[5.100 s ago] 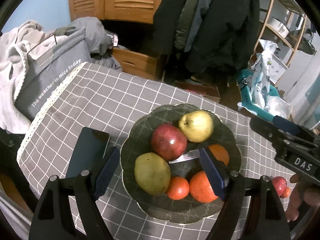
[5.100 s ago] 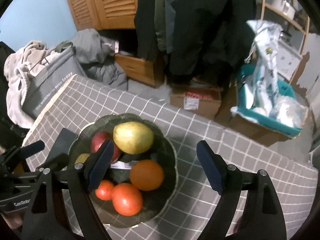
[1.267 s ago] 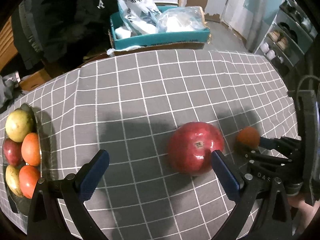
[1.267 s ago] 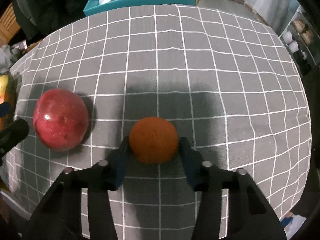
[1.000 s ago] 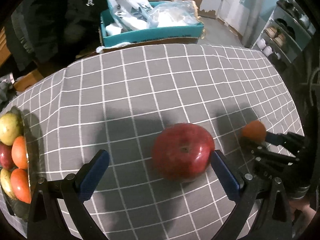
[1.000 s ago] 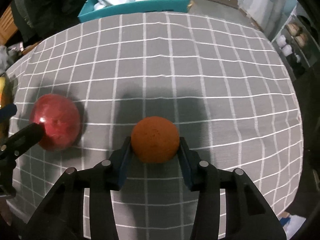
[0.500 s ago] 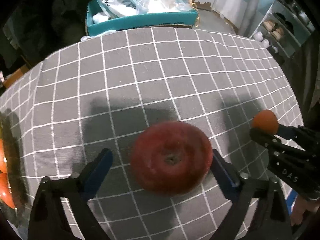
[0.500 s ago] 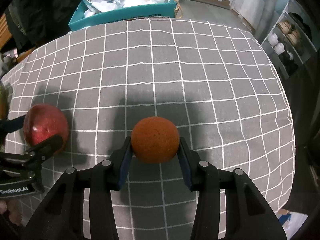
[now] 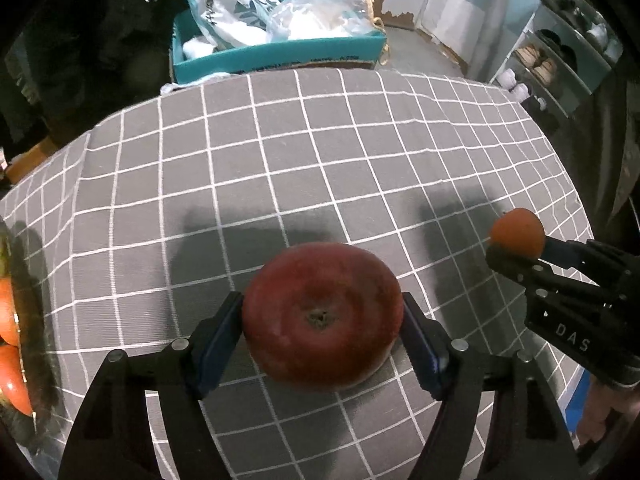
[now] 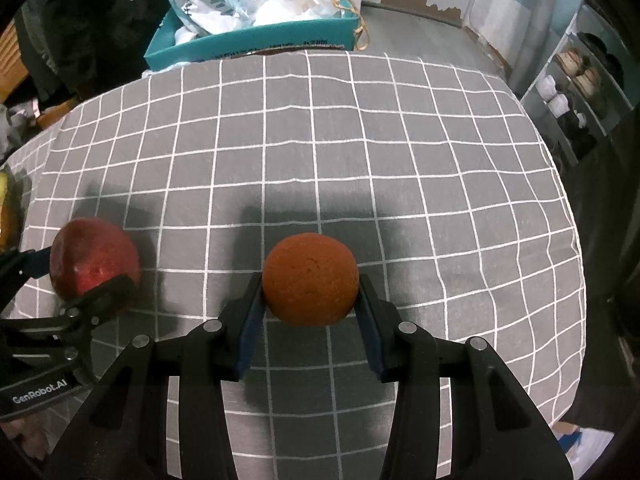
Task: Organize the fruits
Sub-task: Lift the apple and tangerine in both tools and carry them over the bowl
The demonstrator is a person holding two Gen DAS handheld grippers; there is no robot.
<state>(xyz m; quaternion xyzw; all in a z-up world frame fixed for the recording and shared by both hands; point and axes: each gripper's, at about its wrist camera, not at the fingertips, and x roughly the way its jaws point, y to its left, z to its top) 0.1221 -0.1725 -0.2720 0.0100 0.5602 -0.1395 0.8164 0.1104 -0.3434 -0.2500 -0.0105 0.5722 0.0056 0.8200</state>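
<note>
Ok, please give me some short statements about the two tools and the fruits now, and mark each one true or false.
1. The left tool is shut on the round red apple. True.
2. The right tool holds a yellow pear. False: it grips the small round orange fruit.
3. The grey cloth with a white grid covers the table. True.
4. Both fruits are already in the dish. False: each sits between a tool's blue pads, over the cloth.
5. A teal box holding plastic bags stands beyond the table's far edge. True.
6. The apple's stem pit faces away from the left camera. False: it faces the camera.
</note>
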